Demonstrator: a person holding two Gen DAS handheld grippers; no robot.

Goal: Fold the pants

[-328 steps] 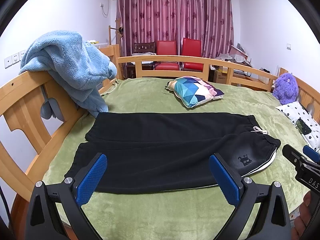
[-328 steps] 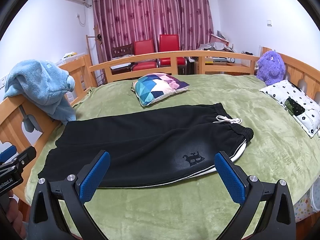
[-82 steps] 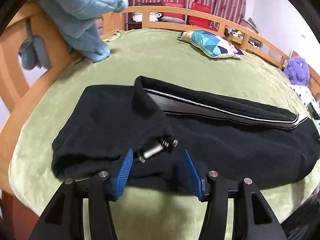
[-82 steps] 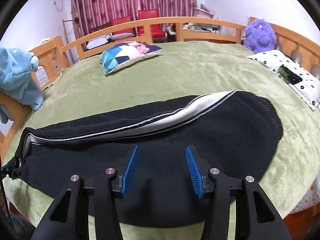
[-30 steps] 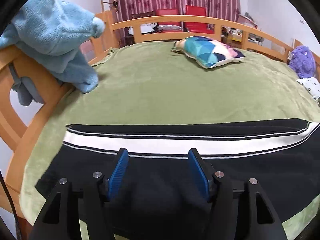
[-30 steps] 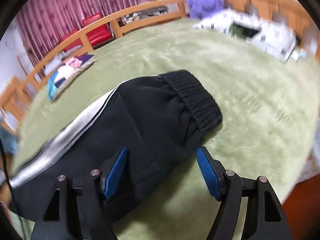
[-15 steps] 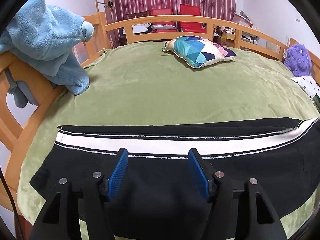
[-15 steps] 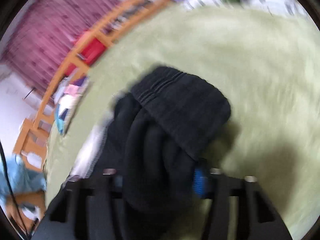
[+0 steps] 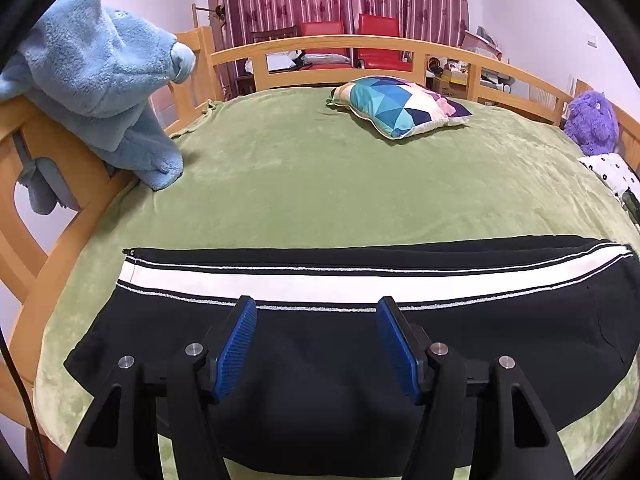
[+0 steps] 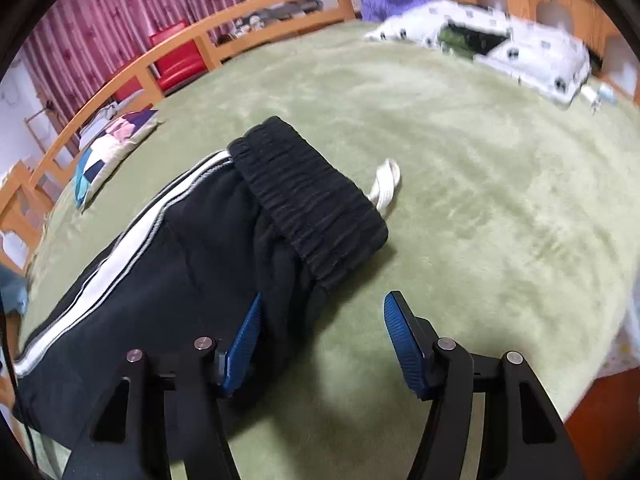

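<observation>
Now the right claw (image 10: 320,340) has let go of the waistband (image 10: 308,196) it had bunched up half a second ago; its jaws stand wide apart, holding nothing, with the band's end lying at about 11 o'clock beyond them. That release suggests the lengthwise fold is done and the crosswise fold comes next. Nearest in its own view, the left claw (image 9: 318,346) hovers half-open and empty over the pants (image 9: 320,380), unchanged over the last second. These lie flat on the green bed (image 9: 340,184), legs stacked, white side stripe (image 9: 304,282) uppermost. A white drawstring (image 10: 385,186) pokes out at 1 o'clock.
</observation>
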